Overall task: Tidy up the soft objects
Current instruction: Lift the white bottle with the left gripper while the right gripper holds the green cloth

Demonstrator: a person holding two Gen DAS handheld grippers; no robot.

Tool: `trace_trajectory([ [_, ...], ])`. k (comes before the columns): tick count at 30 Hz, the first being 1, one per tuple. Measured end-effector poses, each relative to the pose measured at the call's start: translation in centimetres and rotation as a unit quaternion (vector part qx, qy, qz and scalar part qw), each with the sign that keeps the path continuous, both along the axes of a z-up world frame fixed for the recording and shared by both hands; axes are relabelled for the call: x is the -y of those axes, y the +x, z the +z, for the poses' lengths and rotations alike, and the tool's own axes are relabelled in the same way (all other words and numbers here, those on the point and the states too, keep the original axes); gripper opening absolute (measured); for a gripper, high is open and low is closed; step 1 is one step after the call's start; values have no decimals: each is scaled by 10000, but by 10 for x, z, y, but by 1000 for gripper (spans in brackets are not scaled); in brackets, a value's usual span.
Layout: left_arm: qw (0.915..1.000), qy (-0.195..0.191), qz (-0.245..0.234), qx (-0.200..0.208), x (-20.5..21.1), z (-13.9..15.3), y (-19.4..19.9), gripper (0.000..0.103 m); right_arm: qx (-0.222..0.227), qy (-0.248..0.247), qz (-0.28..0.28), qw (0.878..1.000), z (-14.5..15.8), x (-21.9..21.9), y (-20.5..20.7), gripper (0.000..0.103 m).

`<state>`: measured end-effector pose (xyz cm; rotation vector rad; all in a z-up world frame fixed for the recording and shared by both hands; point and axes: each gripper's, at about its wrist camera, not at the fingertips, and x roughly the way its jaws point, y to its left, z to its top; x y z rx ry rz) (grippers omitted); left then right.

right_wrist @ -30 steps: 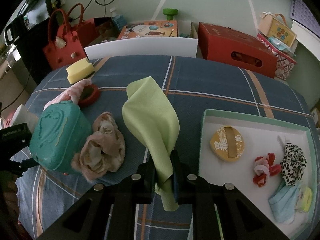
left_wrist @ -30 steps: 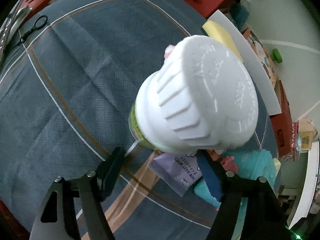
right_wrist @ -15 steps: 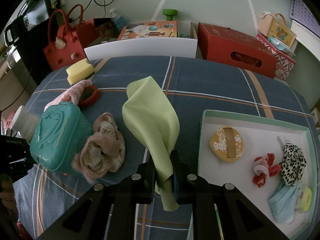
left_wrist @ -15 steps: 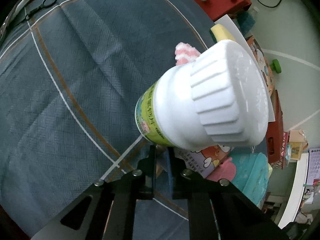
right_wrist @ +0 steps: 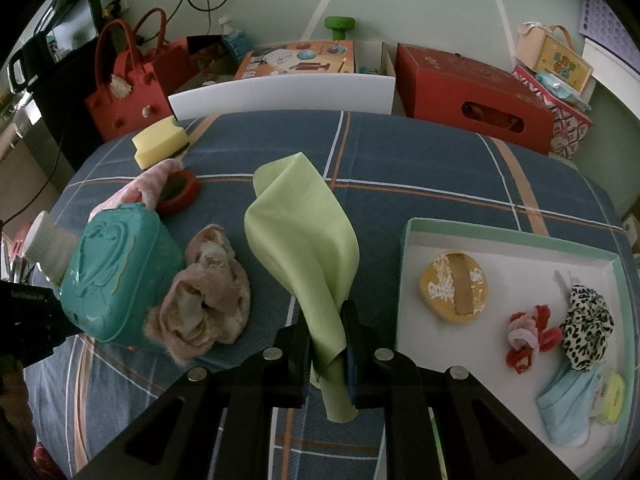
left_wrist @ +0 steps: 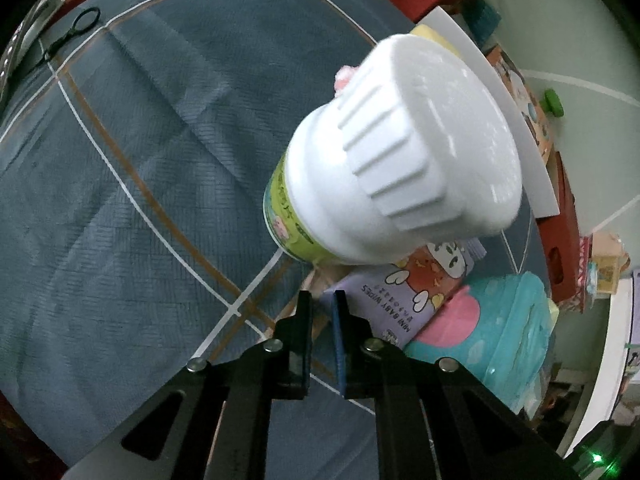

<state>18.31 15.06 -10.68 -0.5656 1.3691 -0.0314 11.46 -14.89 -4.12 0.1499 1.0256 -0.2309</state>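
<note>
My right gripper (right_wrist: 327, 332) is shut on a light green cloth (right_wrist: 304, 236) and holds it up above the blue checked cover, left of the white tray (right_wrist: 520, 236). The tray holds a yellow round pad (right_wrist: 454, 286), a red-pink scrunchie (right_wrist: 528, 340), a leopard scrunchie (right_wrist: 586, 328) and a blue mask (right_wrist: 568, 404). A beige-pink fluffy item (right_wrist: 204, 300) lies beside a teal box (right_wrist: 120, 272). My left gripper (left_wrist: 320, 308) is shut and empty, just in front of a purple baby wipes pack (left_wrist: 408, 292) and below a white-capped jar (left_wrist: 400, 152).
A yellow sponge (right_wrist: 160, 146), a pink striped sock (right_wrist: 140, 188) and a red tape ring (right_wrist: 178, 194) lie at the cover's far left. Red bag (right_wrist: 132, 92), red box (right_wrist: 472, 96) and white board (right_wrist: 280, 96) stand behind. Scissors (left_wrist: 68, 36) lie far left in the left wrist view.
My left gripper has gone from wide open to shut and has drawn back a little from the jar. My right gripper holds the green cloth still.
</note>
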Motion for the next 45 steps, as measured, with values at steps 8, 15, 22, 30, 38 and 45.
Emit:
trace_trajectory([
  [8,9987,320,-381,103,30,11,1,52,-10,12,10,10000,0,0,0,14],
  [15,9973,430,-562,171,47,14,6,60,-24,20,35,10000,0,-1,0,14],
  [22,9951,429,-801,377,53,18,19,61,-31,16,32,10000,0,-1,0,14],
  [30,9935,23,-1072,393,69,12,35,67,-52,-25,78,10000,-2,-4,0,14],
  [38,9924,-165,-1123,479,71,-1,46,72,-85,-69,130,9999,-3,-7,1,14],
  [45,9921,-397,-1112,418,49,4,30,42,-90,-78,124,9999,-3,-8,1,14],
])
